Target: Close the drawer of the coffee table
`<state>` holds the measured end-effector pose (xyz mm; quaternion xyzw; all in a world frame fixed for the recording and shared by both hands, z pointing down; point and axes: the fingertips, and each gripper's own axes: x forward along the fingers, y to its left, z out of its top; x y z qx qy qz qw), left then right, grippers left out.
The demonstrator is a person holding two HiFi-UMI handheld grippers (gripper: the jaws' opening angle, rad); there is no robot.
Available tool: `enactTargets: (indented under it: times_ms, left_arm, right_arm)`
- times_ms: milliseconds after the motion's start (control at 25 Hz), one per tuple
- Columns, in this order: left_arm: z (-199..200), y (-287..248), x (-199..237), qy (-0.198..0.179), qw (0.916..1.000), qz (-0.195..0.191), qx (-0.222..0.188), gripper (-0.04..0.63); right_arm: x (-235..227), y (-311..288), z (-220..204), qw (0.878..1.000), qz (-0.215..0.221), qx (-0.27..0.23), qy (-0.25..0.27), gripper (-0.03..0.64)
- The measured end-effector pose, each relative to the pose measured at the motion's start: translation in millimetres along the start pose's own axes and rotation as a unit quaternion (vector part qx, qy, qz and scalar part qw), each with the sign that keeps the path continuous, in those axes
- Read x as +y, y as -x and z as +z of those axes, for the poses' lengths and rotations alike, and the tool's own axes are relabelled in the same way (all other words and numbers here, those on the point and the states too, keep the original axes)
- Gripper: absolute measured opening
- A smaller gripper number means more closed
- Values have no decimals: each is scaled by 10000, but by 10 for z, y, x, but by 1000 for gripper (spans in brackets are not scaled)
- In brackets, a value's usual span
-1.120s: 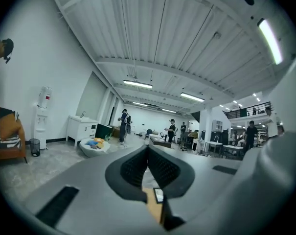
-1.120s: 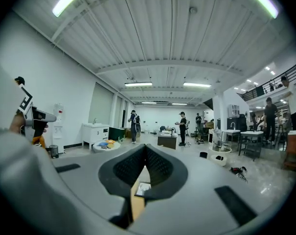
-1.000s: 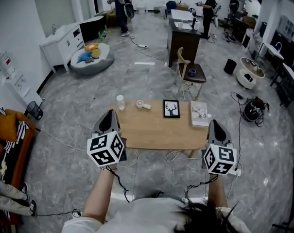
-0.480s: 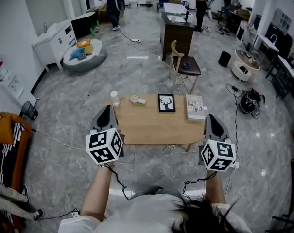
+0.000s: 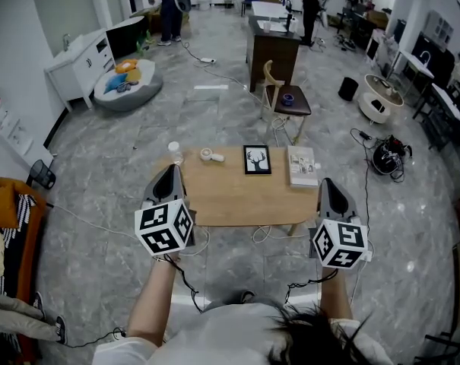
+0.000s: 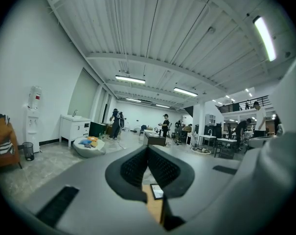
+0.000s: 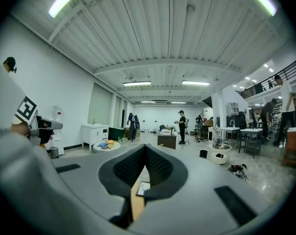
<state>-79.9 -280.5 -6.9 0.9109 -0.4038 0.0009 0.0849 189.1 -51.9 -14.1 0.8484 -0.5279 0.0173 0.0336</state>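
Observation:
The low wooden coffee table [image 5: 230, 200] stands on the grey floor ahead of me; no drawer shows from this side. My left gripper [image 5: 169, 171] is held level at the table's near left corner, jaws shut and empty. My right gripper [image 5: 327, 183] hovers at the near right corner, also shut with nothing in it. In the left gripper view the jaws [image 6: 148, 149] meet, with a strip of tabletop [image 6: 152, 204] below them. In the right gripper view the jaws [image 7: 146, 147] are pressed together too.
On the table are a small bottle [image 5: 174, 152], a white roll [image 5: 207, 155], a framed deer picture [image 5: 257, 160] and a book [image 5: 302, 166]. Cables [image 5: 269, 234] trail under it. Beyond stand a chair [image 5: 287, 101], a dark desk [image 5: 269, 50] and a beanbag [image 5: 127, 90].
The table and room have slid a little up and left in the head view. My left gripper has drifted slightly; the right one holds still. Both jaws stay shut.

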Motion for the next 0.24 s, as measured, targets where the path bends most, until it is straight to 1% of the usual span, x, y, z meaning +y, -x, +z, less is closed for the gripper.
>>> enactTargets:
  times_ms: [240]
  left_arm:
    - [-62, 28, -66, 31, 9999, -66, 71, -5]
  right_arm:
    - [-45, 71, -26, 10000, -23, 26, 13, 0]
